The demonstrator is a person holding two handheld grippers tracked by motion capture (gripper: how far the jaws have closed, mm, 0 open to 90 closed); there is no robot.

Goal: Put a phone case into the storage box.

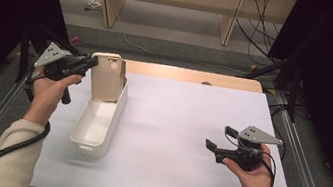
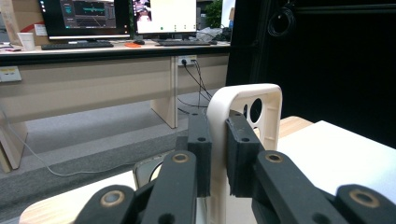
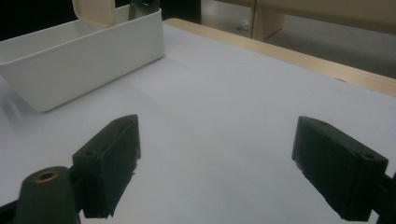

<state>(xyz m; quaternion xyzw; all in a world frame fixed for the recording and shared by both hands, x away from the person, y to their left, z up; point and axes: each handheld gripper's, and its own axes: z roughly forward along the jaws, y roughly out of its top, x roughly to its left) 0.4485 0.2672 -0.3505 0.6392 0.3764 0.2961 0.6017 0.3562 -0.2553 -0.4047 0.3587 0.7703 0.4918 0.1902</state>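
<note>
Nearest, the right gripper (image 1: pixel 217 144) rests wide open and empty over the white table (image 1: pixel 189 127). Farther off, the left gripper (image 1: pixel 89 62) pinches a beige phone case (image 1: pixel 106 78) by its edge, upright over the white bin (image 1: pixel 99 123); release apparently remains.

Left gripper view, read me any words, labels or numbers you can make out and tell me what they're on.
No text can be read.
Left monitor: graphs and small marks, too blurred to read.
Right monitor: pale window, nothing legible.
Yellowish tag on the desk front: too small to read.
Phone case held by the left gripper: no print visible.
</note>
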